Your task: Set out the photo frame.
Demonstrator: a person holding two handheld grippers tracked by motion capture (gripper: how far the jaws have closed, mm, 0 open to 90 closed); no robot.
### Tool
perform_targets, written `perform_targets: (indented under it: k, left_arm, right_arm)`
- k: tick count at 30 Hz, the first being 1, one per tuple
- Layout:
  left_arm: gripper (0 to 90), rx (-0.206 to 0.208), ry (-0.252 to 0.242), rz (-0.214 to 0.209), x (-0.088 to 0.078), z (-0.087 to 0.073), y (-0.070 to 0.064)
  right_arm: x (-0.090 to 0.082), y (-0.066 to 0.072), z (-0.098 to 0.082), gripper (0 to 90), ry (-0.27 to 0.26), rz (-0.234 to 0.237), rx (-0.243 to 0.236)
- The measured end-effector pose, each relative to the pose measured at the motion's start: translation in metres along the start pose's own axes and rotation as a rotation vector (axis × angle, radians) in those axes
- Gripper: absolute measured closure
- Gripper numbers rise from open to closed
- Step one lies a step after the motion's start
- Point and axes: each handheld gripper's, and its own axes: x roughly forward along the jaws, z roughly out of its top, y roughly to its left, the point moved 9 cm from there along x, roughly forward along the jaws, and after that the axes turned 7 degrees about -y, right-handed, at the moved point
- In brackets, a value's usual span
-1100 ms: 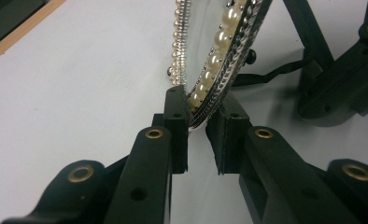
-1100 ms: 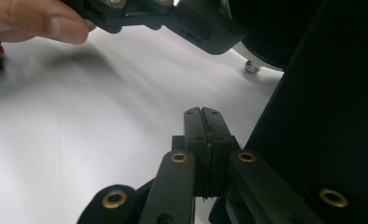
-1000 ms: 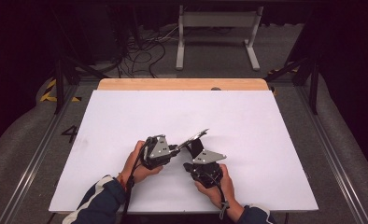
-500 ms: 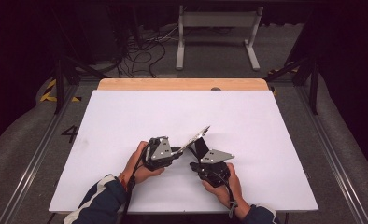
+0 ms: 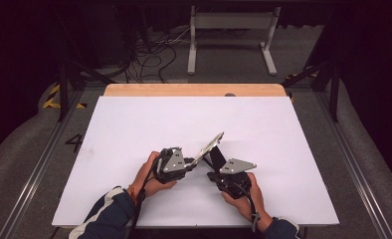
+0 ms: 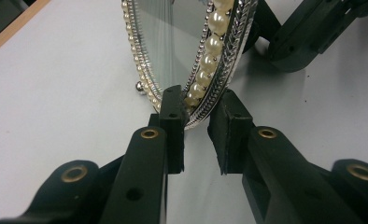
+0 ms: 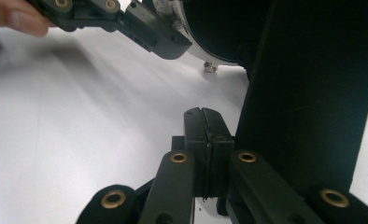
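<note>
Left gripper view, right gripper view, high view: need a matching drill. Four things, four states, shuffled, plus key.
Things:
1. left gripper
2. right gripper
3. pearl-rimmed mirror
4. mirror's stand

States:
A. jaws pressed together, nothing between them
B. tilted over the white table
C. black, close beside the shut jaws
D. jaws closed on the pearl rim

Pairs: 1-D, 2-A, 3-B, 4-C
</note>
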Motion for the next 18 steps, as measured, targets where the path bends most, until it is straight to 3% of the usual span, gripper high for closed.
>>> perform_targets:
  k: [2, 4, 18]
  left_arm:
    - [75.8, -0.001, -0.003, -0.004, 0.0, 0.0, 0.0]
    - [75.7, 0.0, -0.004, -0.009, 0.0, 0.001, -0.001]
    - [75.2, 0.039, 0.012, -0.023, 0.0, 0.006, -0.01]
  right_arm:
    - [-0.003, -0.003, 0.001, 90.0, -0.003, -0.018, -0.002]
    - [-0.005, -0.005, 0.001, 90.0, -0.009, 0.0, 0.019]
    - [-0.016, -0.012, -0.002, 90.0, 0.014, 0.001, 0.0]
